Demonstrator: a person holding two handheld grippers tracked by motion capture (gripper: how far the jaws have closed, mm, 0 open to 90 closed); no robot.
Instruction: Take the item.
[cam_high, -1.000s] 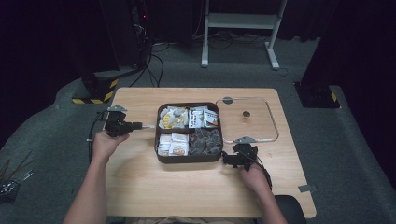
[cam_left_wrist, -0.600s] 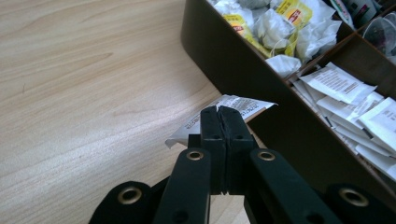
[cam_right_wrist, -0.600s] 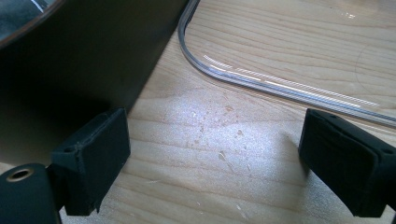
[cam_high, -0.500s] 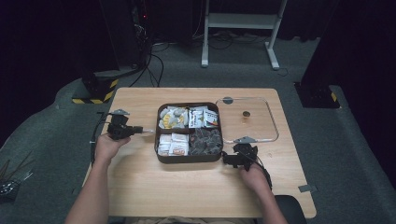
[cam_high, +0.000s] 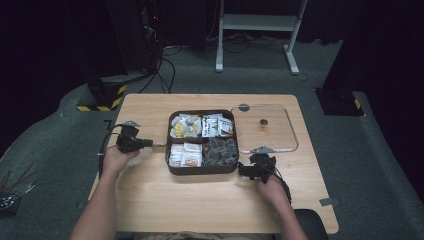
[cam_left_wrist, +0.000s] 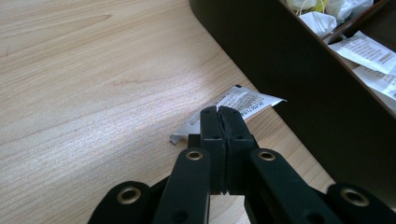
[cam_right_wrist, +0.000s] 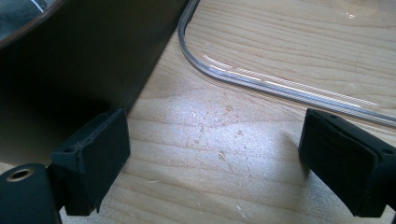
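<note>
The left gripper (cam_left_wrist: 219, 114) is clamped on a white sachet (cam_left_wrist: 233, 103), the brown compartment tray (cam_left_wrist: 280, 60) just to its right. The right gripper (cam_right_wrist: 212, 158) gapes wide and empty, a clear lid (cam_right_wrist: 280, 86) ahead of it.

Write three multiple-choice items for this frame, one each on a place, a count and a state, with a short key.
1. Where does the clear lid lie?
A. on the table, right of the brown tray
B. on top of the tray
C. left of the tray

2. How many compartments does the tray have?
A. two
B. four
C. six

3. How is the left hand-held gripper?
A. wide open above the tray
B. shut on a white packet
C. open beside the lid

Key: 1 A, the high view shows the lid flat on the wood against the tray's right side. 2 B, dividers split it two by two. 3 B, the left gripper view shows its jaws closed with the packet pinched beside the tray wall.
</note>
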